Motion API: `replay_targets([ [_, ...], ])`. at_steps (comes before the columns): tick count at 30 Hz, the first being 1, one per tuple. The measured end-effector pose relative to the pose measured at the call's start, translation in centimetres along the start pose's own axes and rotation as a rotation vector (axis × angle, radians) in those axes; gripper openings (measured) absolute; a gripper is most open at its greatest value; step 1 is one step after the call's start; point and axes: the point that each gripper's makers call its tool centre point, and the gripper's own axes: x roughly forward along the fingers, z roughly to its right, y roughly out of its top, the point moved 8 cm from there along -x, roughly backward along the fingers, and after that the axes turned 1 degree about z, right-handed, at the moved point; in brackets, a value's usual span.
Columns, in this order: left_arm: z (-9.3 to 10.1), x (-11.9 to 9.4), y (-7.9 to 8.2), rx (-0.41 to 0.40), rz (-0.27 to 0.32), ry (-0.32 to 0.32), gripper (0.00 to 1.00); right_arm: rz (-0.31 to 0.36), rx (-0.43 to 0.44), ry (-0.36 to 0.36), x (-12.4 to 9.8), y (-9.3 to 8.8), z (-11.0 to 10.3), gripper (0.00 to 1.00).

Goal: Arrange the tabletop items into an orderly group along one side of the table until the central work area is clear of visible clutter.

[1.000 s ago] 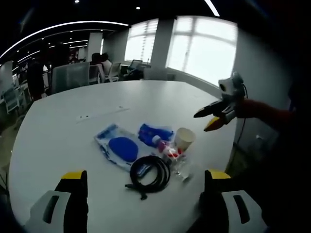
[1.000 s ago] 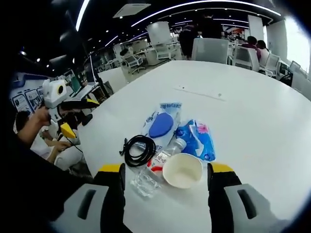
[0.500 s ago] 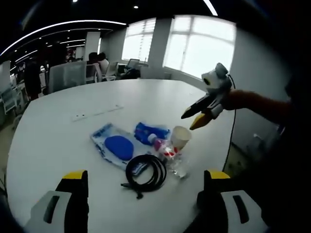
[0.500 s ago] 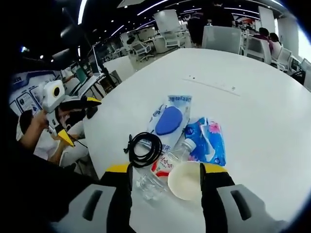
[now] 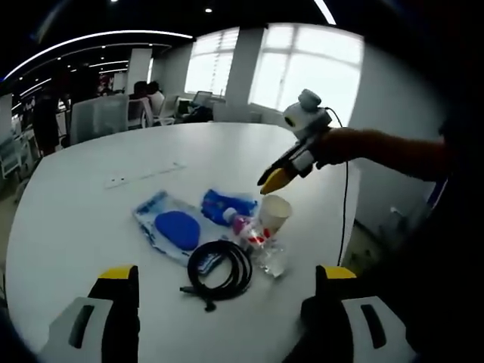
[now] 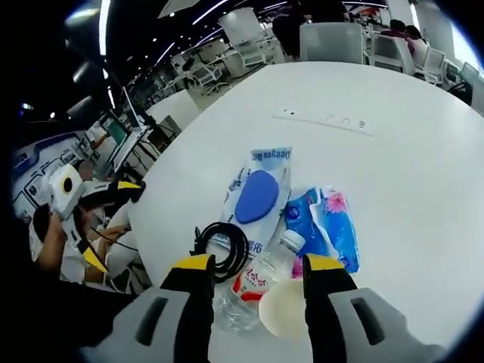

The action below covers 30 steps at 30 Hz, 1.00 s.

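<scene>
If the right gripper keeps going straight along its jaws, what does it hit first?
Most likely the paper cup: the right gripper has its open jaws on either side of the cup's rim and the plastic bottle lying beside it. The left gripper view shows its tips just above the cup, though depth is hard to judge.

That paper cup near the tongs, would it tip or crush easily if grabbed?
Probably. The paper cup stands upright, looks empty and thin-walled, so a firm squeeze could dent it. It seems light, so a nudge from the right tongs might topple it against the water bottle.
</scene>
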Motion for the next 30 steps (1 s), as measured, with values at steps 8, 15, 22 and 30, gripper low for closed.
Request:
replay_targets([
  [8,2.9,1.8,-0.2,-0.003,-0.044,-0.050,0.89,-0.064,0.047,-0.023,1.6,0.5,0.4,0.38],
  [15,5.1,4.3,0.0,0.040,-0.082,-0.114,0.84,-0.098,0.073,-0.036,3.0,0.7,0.8,0.37],
  [22,6.1,6.9,0.3,-0.024,-0.088,-0.165,0.75,-0.117,0.111,-0.055,3.9,0.6,1.1,0.37],
  [30,7.3,10.0,0.8,-0.034,-0.117,-0.200,0.69,-0.133,0.131,-0.067,4.4,0.5,1.3,0.34],
])
